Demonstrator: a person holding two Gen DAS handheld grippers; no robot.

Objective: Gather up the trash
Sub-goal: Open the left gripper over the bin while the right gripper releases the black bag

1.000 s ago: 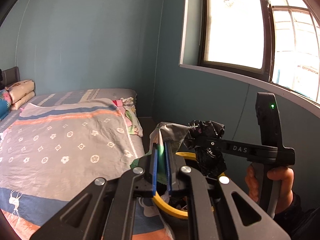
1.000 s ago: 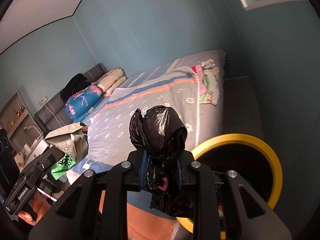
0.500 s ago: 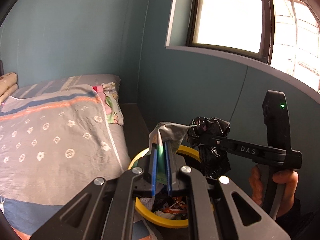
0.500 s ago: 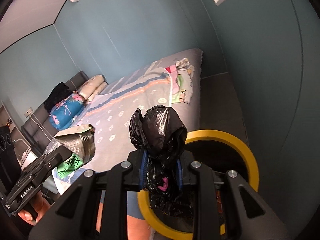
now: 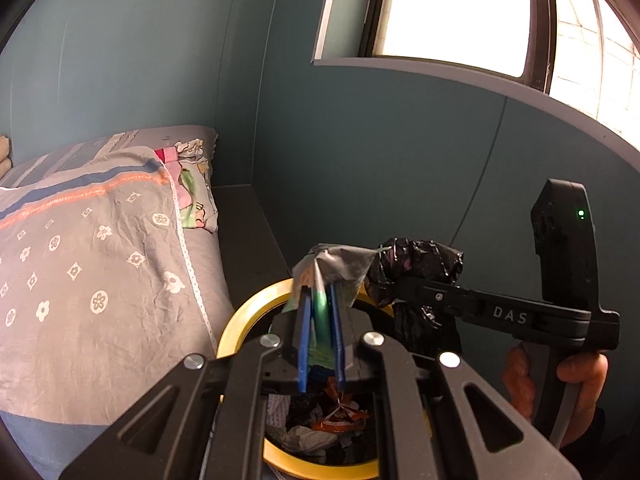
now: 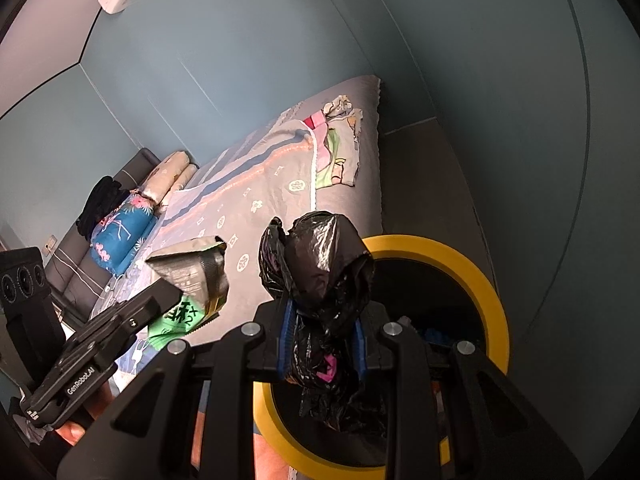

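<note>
Left tongs: left gripper (image 5: 320, 332) clenched on a crumpled silver foil snack wrapper w/ green print (image 5: 334, 270); blue pads (image 5: 305, 344) pinch its lower part, top fans out above the tips.
Right tongs: right gripper (image 6: 323, 336) clenched on a knotted black plastic bag wad (image 6: 320, 264); bulk bulges above the pads, tail hangs below.
Why held so: both pieces gripped low & carried upright, prob. so they hang free and drop straight once the jaws let go.
Bin: round waste bin w/ yellow rim (image 5: 248, 320) on the floor, near right of the bed w/ grey patterned cover (image 5: 92, 280), by the teal wall (image 5: 360, 160). Already has paper & orange scraps inside (image 5: 336, 416).
Wrapper vs bin: in left wrist view, over the far-left part of the opening; looks inside the rim, can't be sure bc the gripper body hides much of it.
Bag vs bin: in right wrist view, bag sits over the near-left arc of the rim (image 6: 492, 304); tail seems above the opening.
Tongs vs each other: side by side, near, trash not touching as far as I can tell.
Step (judged): poised to release; both items not yet in bin.
Risk: light foil could drift onto the rim or floor.
</note>
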